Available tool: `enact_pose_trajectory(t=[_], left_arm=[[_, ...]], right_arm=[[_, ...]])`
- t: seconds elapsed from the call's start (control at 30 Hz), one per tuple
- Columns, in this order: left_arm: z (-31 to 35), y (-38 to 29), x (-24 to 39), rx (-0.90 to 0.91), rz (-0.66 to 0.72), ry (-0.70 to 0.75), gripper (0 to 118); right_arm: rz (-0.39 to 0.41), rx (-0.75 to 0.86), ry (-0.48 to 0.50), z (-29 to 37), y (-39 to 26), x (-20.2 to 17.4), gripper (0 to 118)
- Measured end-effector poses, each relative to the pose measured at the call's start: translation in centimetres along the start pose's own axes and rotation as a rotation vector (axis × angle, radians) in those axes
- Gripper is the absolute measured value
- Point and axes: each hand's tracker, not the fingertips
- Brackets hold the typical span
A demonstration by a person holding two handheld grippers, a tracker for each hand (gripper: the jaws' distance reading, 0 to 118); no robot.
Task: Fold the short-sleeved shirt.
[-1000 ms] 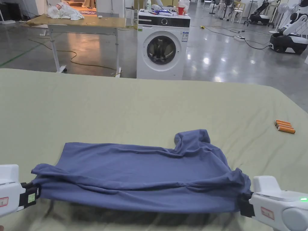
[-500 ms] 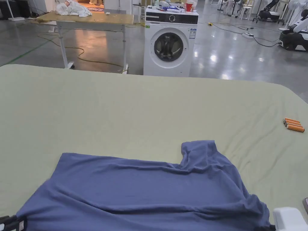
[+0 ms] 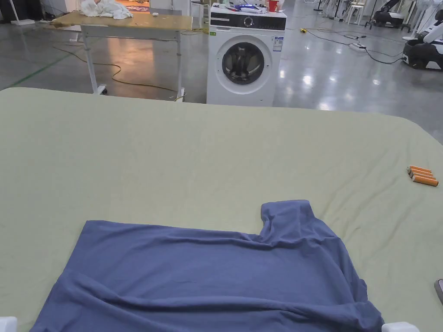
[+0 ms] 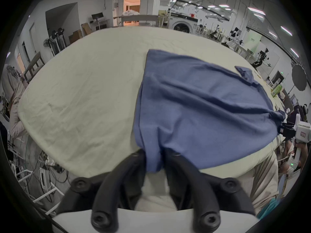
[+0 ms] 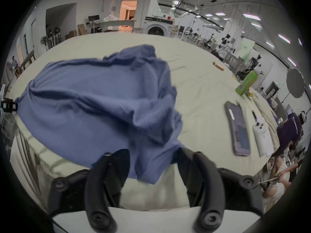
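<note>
A blue short-sleeved shirt [image 3: 207, 276] lies spread across the near part of the green-covered table [image 3: 194, 151], one sleeve [image 3: 285, 214] pointing away from me. In the left gripper view my left gripper [image 4: 154, 157] is shut on a corner of the shirt [image 4: 202, 110] at the table's near edge. In the right gripper view my right gripper [image 5: 151, 152] has its jaws well apart, and a blurred bunch of shirt [image 5: 101, 102] hangs loosely between them. The left gripper view also shows the right gripper [image 4: 284, 129] at the shirt's far corner.
Three orange cylinders [image 3: 422, 176] lie at the table's right. A phone [image 5: 238, 127], a white device [image 5: 261, 135] and a green bottle [image 5: 247, 83] sit right of the shirt. Beyond the table stand a washing machine [image 3: 244, 58] and a wooden table [image 3: 130, 21].
Both grippers have dropped towards the near edge and mostly left the head view. The shirt's lifted near edge has come down, and the shirt lies flatter and wider.
</note>
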Motion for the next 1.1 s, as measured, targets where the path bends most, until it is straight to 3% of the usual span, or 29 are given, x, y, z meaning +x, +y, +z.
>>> enact_pose_trajectory(t=[0.1, 0.43, 0.5, 0.6, 0.67, 0.7, 0.87, 1.1], left_arm=[[0.6, 1.3, 1.0, 0.123, -0.021, -0.021, 49], [3.3, 7.5, 7.4, 0.571, -0.109, -0.022, 50], [3.3, 8.3, 7.8, 0.665, -0.129, 0.015, 41], [4.0, 9.0, 8.8, 0.757, -0.14, 0.069, 16], [4.4, 9.3, 9.2, 0.801, -0.143, 0.086, 1], [4.6, 9.4, 9.3, 0.823, -0.148, 0.092, 0], [4.5, 10.1, 9.4, 0.842, -0.16, 0.111, 0], [-1.9, 15.0, 4.3, 0.53, -0.114, 0.076, 0]], right_arm=[[-0.075, 0.137, -0.01, 2.2, 2.0, -0.1, 68], [-0.176, 0.617, -0.013, 5.5, 10.4, -4.4, 66], [-0.196, 0.691, -0.032, 5.7, 11.8, -5.5, 54], [-0.218, 0.775, -0.034, 5.9, 13.4, -6.8, 10], [-0.213, 0.797, -0.025, 5.9, 14.1, -7.5, 7], [-0.214, 0.814, -0.008, 5.9, 14.4, -7.8, 1], [-0.174, 0.879, 0.004, 5.9, 14.9, -9.5, 0], [-0.147, 0.828, 0.035, 4.7, 15.6, -9.8, 0]])
